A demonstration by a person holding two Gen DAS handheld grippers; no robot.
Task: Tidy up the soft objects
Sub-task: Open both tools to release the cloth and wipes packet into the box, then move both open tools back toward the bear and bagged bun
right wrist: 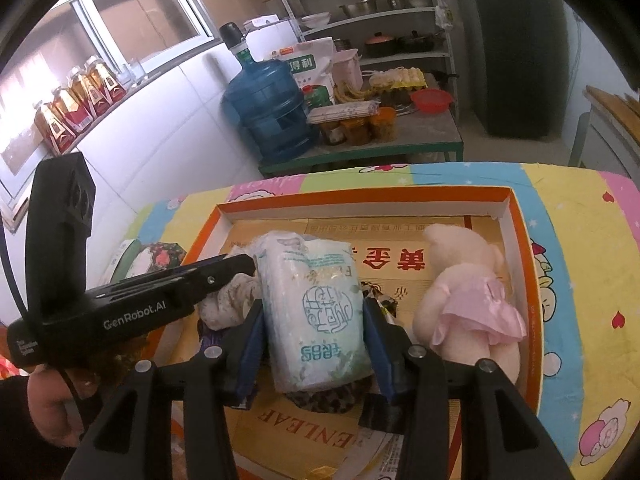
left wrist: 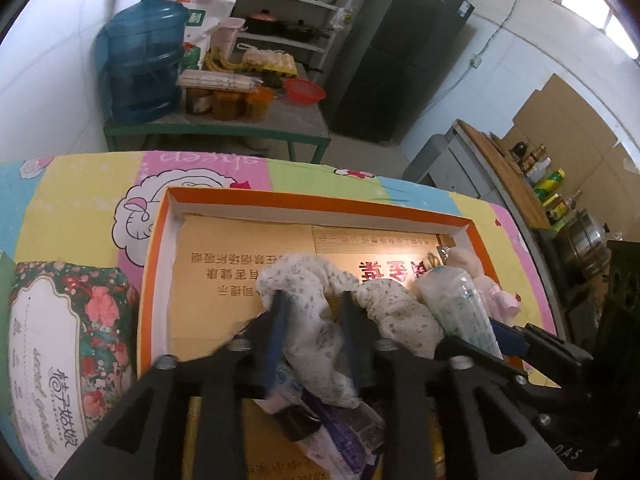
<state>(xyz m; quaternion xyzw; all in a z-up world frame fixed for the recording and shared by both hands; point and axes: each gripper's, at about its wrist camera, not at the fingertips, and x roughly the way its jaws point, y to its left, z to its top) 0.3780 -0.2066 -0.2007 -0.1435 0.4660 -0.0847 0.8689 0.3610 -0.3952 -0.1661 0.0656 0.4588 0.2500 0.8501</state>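
Table under a cartoon-print cloth

On the table (left wrist: 80, 200), an orange-rimmed tray (left wrist: 360, 204); a floral tissue box (left wrist: 60, 340) lies just left of it.

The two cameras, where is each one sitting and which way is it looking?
Left wrist view: sits on the left gripper, looking forward along its fingers at the floral cloth it pinches over the orange box; the right gripper pokes in at the right.
Right wrist view: sits on the right gripper, looking at the tissue pack it clamps; the left gripper and the person's hand show at left.
Both show the box, pink plush and blue water jug.
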